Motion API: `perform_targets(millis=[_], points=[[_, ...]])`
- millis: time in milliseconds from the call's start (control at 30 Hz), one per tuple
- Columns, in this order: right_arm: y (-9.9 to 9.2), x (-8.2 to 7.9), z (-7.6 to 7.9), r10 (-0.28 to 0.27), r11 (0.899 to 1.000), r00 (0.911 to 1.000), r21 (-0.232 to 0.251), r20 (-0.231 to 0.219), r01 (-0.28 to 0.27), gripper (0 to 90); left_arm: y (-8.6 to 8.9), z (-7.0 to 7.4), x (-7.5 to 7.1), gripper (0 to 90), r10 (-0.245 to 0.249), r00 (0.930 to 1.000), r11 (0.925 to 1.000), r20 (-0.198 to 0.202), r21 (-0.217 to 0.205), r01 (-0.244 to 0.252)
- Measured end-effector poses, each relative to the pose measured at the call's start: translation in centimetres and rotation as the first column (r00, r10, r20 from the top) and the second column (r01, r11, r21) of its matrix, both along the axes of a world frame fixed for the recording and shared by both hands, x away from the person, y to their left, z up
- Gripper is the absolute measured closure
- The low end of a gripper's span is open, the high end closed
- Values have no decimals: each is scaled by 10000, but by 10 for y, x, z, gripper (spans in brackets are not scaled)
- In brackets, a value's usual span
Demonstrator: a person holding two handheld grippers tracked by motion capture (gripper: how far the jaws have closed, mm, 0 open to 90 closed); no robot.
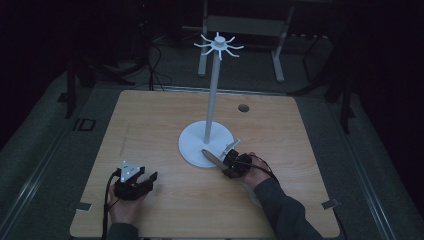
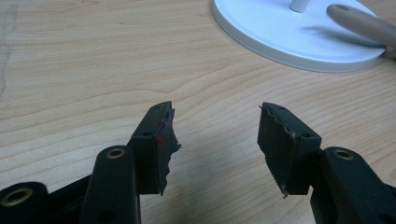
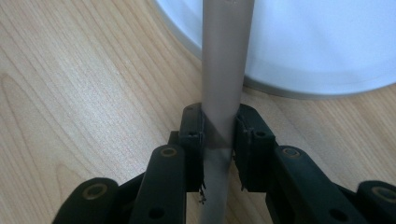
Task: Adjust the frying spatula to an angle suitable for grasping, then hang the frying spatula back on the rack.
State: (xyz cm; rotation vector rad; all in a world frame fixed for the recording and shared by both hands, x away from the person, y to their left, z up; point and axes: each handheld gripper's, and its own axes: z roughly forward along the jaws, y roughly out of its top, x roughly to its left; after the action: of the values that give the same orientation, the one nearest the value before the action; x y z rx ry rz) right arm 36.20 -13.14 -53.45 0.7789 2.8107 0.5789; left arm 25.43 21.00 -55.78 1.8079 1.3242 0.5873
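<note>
A smooth grey-brown handle (image 3: 225, 70), round in section and rod-like, sits clamped between the two black pads of the right gripper (image 1: 231, 162), which is closed tight on it. The handle reaches out over the rim of the white stand (image 1: 205, 142), a flat round disc with a slim white pole rising from its middle to a crown of curved hooks. In the left gripper view the handle's rounded end (image 2: 359, 23) hangs above the disc and casts a soft shadow on it. All this is at the middle of the desk (image 1: 150, 125), a little toward its near edge.

The left gripper (image 1: 134, 183) rests near the near left corner, its jaws spread wide with nothing between them, the pads rough and chipped.

The desk is pale wood-grain laminate with rounded corners; a small dark round hole (image 1: 243, 107) sits near its far edge. Bare board lies open on the left half, the right side and behind the stand. No writing can be read.
</note>
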Motion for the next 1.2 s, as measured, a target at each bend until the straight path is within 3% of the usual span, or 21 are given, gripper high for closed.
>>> perform_targets(millis=[600,1200], points=[[-15,-6,13,-476,9953,9959,880,767,408,743,1,0,-2,465,109,9999,9999,0,31,-109],[-29,-12,36,-1178,9745,9782,2096,1711,807,745,3,1,-3,468,310,9995,9995,39,33,-310]])
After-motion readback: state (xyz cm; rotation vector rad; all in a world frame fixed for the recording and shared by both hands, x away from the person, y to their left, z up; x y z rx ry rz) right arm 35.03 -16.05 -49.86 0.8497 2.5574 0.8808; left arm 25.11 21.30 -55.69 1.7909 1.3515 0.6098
